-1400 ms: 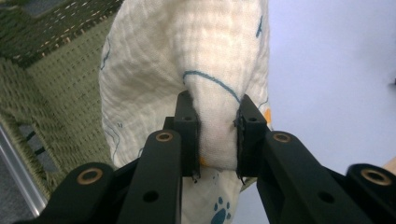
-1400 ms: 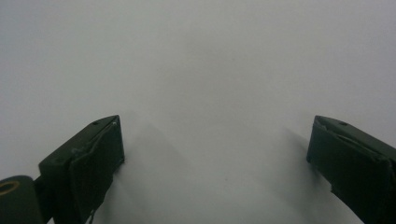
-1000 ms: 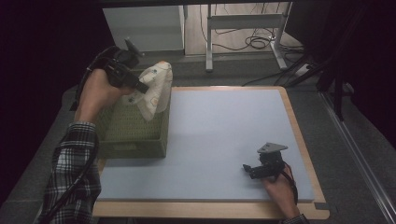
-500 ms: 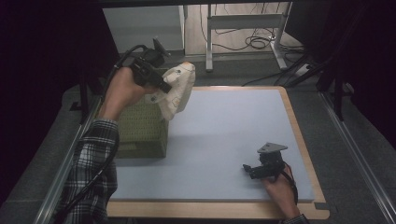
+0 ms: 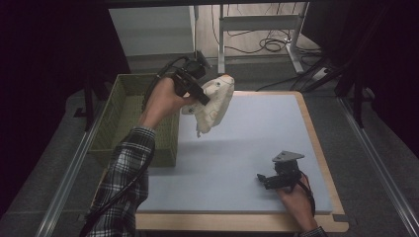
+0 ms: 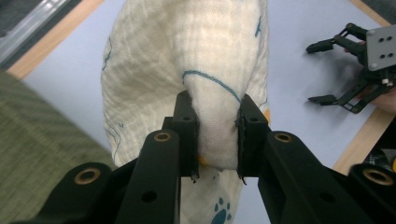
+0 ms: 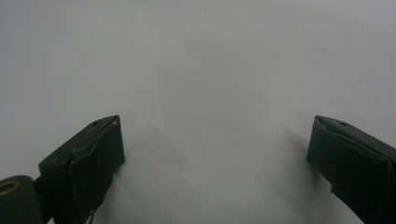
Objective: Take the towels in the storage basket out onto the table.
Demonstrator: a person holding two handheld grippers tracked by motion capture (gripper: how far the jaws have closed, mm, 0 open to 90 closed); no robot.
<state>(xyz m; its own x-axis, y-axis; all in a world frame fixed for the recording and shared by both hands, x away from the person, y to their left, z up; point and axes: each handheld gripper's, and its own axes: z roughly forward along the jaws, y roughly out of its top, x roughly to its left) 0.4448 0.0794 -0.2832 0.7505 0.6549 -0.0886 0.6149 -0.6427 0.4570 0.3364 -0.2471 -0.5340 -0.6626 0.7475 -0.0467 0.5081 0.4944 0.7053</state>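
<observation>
Now | left gripper (image 5: 200,98) carried cloth (image 5: 213,101) from basket (image 5: 123,106) over mat (image 5: 247,148)

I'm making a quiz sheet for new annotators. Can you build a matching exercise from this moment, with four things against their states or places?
Things:
1. cloth
2. basket
3. left gripper
4. right gripper

States:
A. open, low over the blue mat
B. green, at the table's left edge
C. shut on fabric
D. cream, hanging in the air

Pairs: 1-D, 2-B, 3-C, 4-A
</observation>
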